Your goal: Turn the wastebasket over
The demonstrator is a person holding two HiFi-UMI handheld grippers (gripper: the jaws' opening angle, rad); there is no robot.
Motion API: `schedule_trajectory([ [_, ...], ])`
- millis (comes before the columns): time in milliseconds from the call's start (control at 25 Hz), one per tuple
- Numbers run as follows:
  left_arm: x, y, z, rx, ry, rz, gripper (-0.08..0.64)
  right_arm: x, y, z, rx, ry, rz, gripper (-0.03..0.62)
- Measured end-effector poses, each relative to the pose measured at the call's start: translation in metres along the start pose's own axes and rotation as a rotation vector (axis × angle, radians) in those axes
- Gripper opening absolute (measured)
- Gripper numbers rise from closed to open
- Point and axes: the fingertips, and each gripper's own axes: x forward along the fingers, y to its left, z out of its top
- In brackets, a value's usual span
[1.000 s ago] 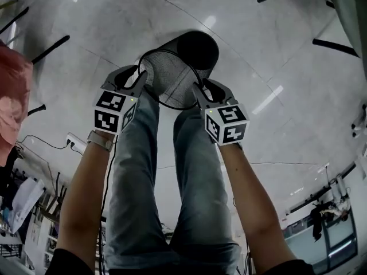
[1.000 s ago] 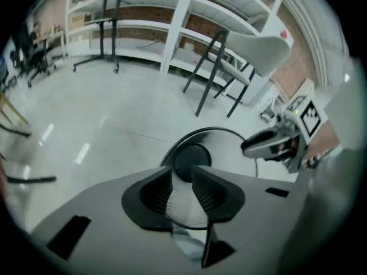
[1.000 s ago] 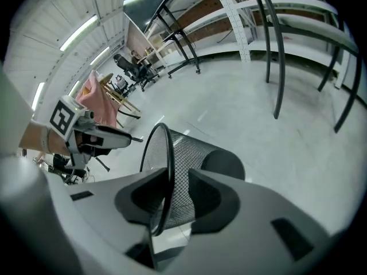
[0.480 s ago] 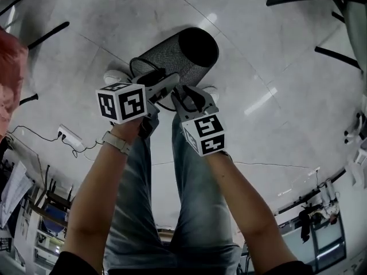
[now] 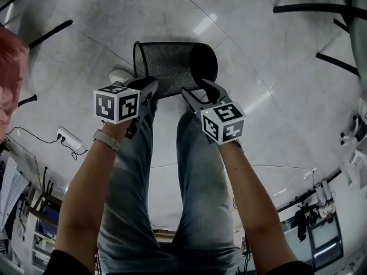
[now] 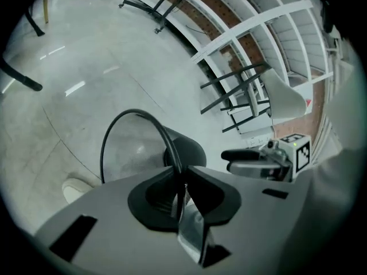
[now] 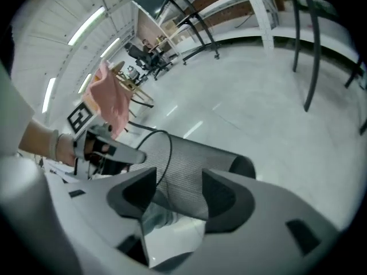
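The mesh wastebasket is lying sideways at 12 o'clock, its mouth facing 9 o'clock, and it is looking empty. The left gripper is clenching on the wire rim. The right gripper is opening, released, with the mesh wall between its jaws. The rim pinch is probably needing to be firm before rolling.

- I see the wastebasket as black wire mesh with a black rim.
- The floor looks pale grey to me, streaked with white reflections.
- The marker cubes have white faces with black square patterns.
- The jeans are faded blue.
- The cloth is pink.
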Motion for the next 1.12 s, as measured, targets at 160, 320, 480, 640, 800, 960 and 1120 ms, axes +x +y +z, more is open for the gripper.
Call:
schedule_trajectory([
  [160,-0.003,0.018,0.001,0.113,0.019,0.008,0.057,0.002,-0.071,0.008,0.164,-0.020,-0.127,0.300],
  [320,0.000,0.035,0.008,0.056,-0.008,-0.018,0.057,0.019,-0.108,-0.019,0.352,0.017,-0.146,0.367],
  [480,0.004,0.057,0.014,-0.008,-0.027,-0.026,0.071,0.042,-0.108,-0.045,0.486,0.031,-0.077,0.380],
  [640,0.012,0.070,0.012,0.025,-0.009,-0.018,0.093,0.055,-0.105,-0.057,0.515,0.005,-0.015,0.388],
  [800,0.009,0.072,0.021,0.102,-0.022,-0.040,0.101,0.060,-0.103,-0.055,0.643,-0.073,0.064,0.388],
  [960,0.012,0.071,0.020,0.097,-0.006,-0.027,0.098,0.057,-0.105,-0.055,0.632,-0.062,0.069,0.375],
  [1120,0.011,0.071,0.018,0.084,0.008,0.001,0.099,0.040,-0.110,-0.053,0.592,-0.075,0.007,0.237],
])
